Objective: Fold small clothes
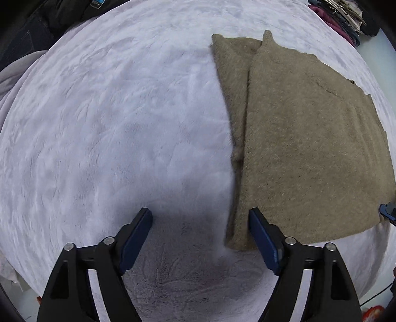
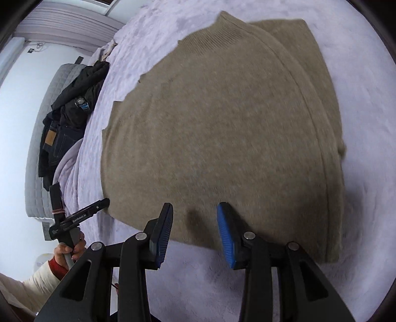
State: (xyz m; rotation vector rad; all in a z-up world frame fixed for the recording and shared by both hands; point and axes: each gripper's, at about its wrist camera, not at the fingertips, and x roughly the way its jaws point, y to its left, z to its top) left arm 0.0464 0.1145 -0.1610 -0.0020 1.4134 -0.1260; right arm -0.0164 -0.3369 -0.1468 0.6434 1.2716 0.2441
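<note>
A tan knit sweater [image 1: 304, 148] lies flat and partly folded on a pale lilac plush blanket [image 1: 111, 111]; one side is folded over, making a long seam down its left part. My left gripper [image 1: 200, 218] is open and empty, hovering above the blanket at the sweater's near left edge, its right finger over the fabric edge. My right gripper [image 2: 195, 210] is open and empty, just above the sweater's [image 2: 217, 119] near hem. The left gripper also shows in the right wrist view [image 2: 81, 215], at the sweater's left corner.
Dark jeans and a black jacket [image 2: 69, 116] lie heaped at the blanket's [image 2: 358, 223] far left edge by a grey quilted headboard [image 2: 37, 153]. A pile of folded clothes [image 1: 341, 17] sits at the far right corner. Bare blanket stretches left of the sweater.
</note>
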